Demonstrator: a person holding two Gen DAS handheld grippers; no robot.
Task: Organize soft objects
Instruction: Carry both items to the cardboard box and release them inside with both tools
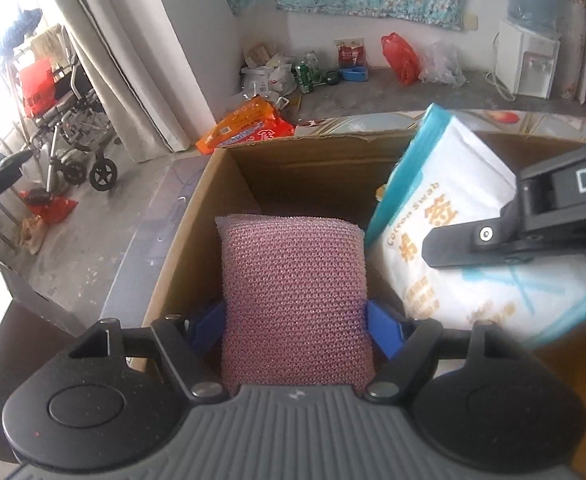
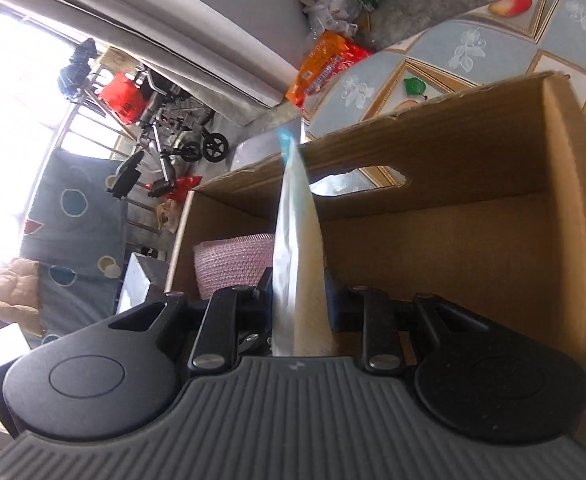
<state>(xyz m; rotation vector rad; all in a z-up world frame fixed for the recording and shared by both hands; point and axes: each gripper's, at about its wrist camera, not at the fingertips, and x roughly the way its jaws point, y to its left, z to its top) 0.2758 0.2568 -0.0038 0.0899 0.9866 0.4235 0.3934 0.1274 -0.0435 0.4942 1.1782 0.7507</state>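
Sponge first: your left gripper [image 1: 296, 320] has the pink mesh scouring sponge [image 1: 293, 300] clamped across its width between the blue pads [image 1: 385, 330], jaws spread wide because the sponge is broad, and it hangs over the left end of the open cardboard box [image 1: 197, 216], tilted down into it. Holding it by the lower sides leaves the free end pointing into the box, which I judge suits a straight drop against the left wall. To its right, your right gripper [image 2: 299, 300] pinches the white-and-teal cotton swab packet [image 2: 297, 240] edge-on, jaws nearly together since the packet is thin; in the left wrist view the same packet [image 1: 445, 216] stands tilted just beside the sponge, over the middle of the box. That narrow grip keeps the limp packet upright so it can slide in alongside. As for the box itself, the floor and far wall with the handle cut-out [image 2: 373, 174] show bare cardboard; I see nothing resting inside yet, though the near corner is hidden by both grippers. The box sits on a patterned tablecloth [image 2: 473, 48].
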